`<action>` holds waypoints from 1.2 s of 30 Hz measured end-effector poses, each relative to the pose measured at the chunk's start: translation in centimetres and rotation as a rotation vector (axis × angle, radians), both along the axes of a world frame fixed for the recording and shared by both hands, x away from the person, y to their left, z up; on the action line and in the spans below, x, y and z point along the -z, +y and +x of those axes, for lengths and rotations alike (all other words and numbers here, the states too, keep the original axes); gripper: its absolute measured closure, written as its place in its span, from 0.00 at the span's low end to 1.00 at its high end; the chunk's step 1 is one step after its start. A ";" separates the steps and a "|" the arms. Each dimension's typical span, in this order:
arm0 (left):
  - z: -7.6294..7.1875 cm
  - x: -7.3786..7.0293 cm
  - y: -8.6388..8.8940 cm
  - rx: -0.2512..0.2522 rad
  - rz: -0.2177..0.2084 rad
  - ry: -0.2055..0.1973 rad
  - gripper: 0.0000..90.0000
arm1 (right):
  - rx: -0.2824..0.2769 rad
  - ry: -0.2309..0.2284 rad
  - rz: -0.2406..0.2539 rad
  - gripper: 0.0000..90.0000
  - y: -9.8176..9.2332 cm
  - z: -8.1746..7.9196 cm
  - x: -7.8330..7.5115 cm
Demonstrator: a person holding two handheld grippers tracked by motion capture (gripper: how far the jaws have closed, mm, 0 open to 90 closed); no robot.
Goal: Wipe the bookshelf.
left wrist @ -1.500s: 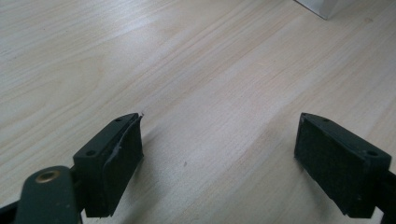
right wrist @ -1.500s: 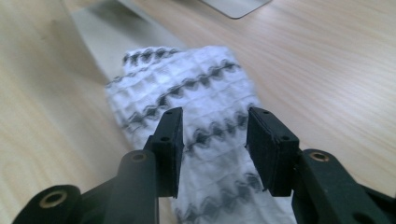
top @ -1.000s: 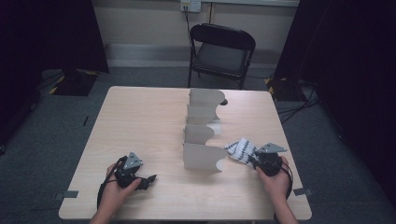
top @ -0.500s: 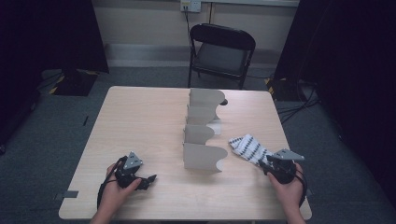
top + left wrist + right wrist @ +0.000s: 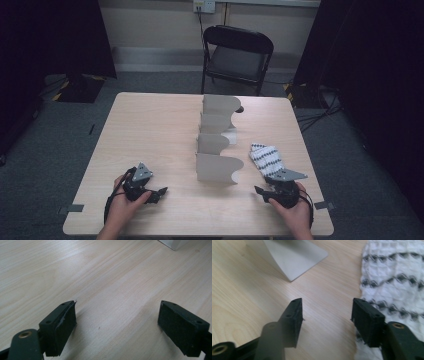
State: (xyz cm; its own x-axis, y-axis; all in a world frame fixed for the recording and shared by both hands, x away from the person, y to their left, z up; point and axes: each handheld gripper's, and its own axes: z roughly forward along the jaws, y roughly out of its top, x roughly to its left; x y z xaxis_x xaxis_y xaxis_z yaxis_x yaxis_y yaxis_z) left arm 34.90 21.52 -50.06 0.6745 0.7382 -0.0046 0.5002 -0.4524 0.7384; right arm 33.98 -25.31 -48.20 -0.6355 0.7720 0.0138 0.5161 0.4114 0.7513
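scene: a pale wooden table (image 5: 150, 130) seen from above, with a black folding chair (image 5: 237, 55) behind its far edge and a person's two hands coming in from the near edge.
cloth: a white waffle-weave cloth with wavy black stripes (image 5: 266, 159) lies flat on the right side of the table, just beyond the right gripper and to the right of the divider.
right gripper: the right gripper (image 5: 260, 190) rests low over the table at the near right, held in the person's right hand (image 5: 290, 210). its jaws have just been opening and now stand apart with only bare wood between them. in the right gripper view the cloth (image 5: 397, 277) lies beside and partly under the right-hand jaw, released and not pinched.
left gripper: the left gripper (image 5: 161, 191) sits at the near left in the person's left hand (image 5: 122, 205), well apart from the cloth. its jaws are spread wide over bare wood, holding nothing.
divider: a grey cardboard divider (image 5: 217, 150), made of upright curved panels in a row, stands along the middle of the table between the two hands. its nearest panel (image 5: 292, 257) shows at the top of the right gripper view.
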 end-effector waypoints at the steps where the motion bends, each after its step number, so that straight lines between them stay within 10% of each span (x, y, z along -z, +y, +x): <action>1: 0.0 0.0 0.0 0.000 0.000 0.000 0.17 | -0.007 -0.011 -0.006 0.43 0.2 -0.1 0.0; 7: 0.0 0.0 0.0 0.000 0.000 0.000 0.17 | -0.003 -0.058 0.013 0.29 -0.1 0.2 -0.9; 26: 0.0 0.0 0.0 -0.002 0.006 0.001 0.16 | -0.165 0.014 -0.029 0.15 1.4 0.9 1.7; 36: 0.1 -0.3 -0.3 -0.004 0.022 0.010 0.18 | -0.155 0.016 -0.032 0.14 1.3 0.8 1.8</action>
State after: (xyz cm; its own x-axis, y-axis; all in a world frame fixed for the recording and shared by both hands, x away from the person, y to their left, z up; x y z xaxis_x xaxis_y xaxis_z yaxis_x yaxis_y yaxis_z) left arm 35.04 21.20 -49.79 0.6719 0.7406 0.0050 0.5093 -0.4669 0.7229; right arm 34.82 -23.99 -49.95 -0.7468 0.6650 0.0015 0.4563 0.5109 0.7286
